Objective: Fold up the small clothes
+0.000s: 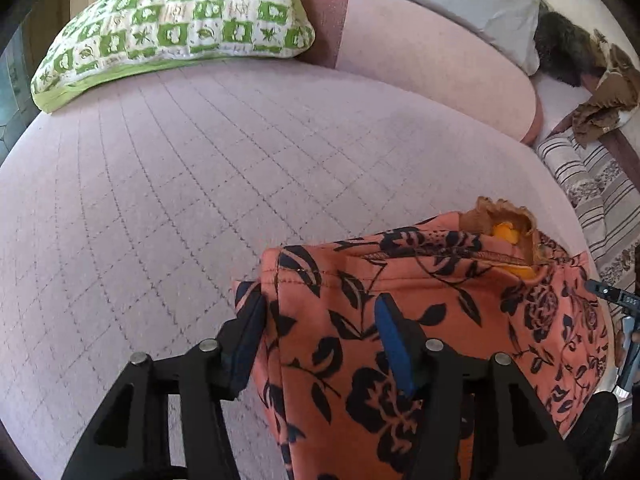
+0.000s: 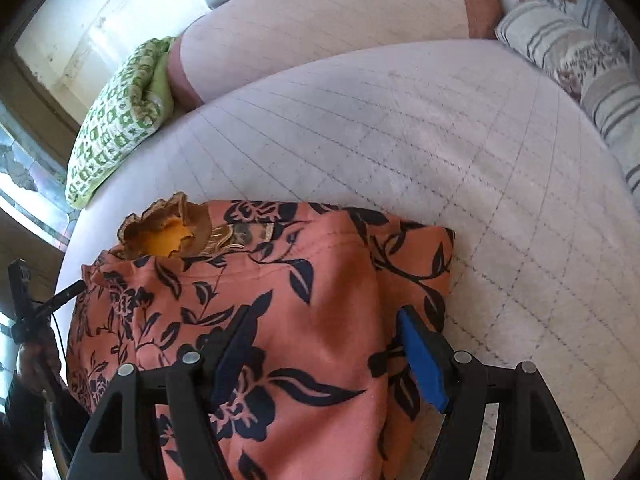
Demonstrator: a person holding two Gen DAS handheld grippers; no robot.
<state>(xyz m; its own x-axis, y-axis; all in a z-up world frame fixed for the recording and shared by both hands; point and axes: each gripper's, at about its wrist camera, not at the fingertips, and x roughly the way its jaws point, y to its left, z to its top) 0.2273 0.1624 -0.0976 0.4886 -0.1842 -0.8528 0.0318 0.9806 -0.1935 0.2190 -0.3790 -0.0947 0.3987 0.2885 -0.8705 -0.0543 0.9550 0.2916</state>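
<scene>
While the coral floral garment (image 1: pixel 420 320) lies folded on the quilted pink bedspread (image 1: pixel 180 200), the left gripper (image 1: pixel 320 344) stands with its jaws apart astride the cloth's left edge, pads not pressing. Seen from the right wrist, the right gripper (image 2: pixel 328 352) spreads wide over the garment's right part, holding nothing. A brown frilled piece with orange inside (image 2: pixel 168 228) peeks out at eleven o'clock of the garment. A green checked pillow (image 1: pixel 172 28) lies farther off at eleven o'clock.
</scene>
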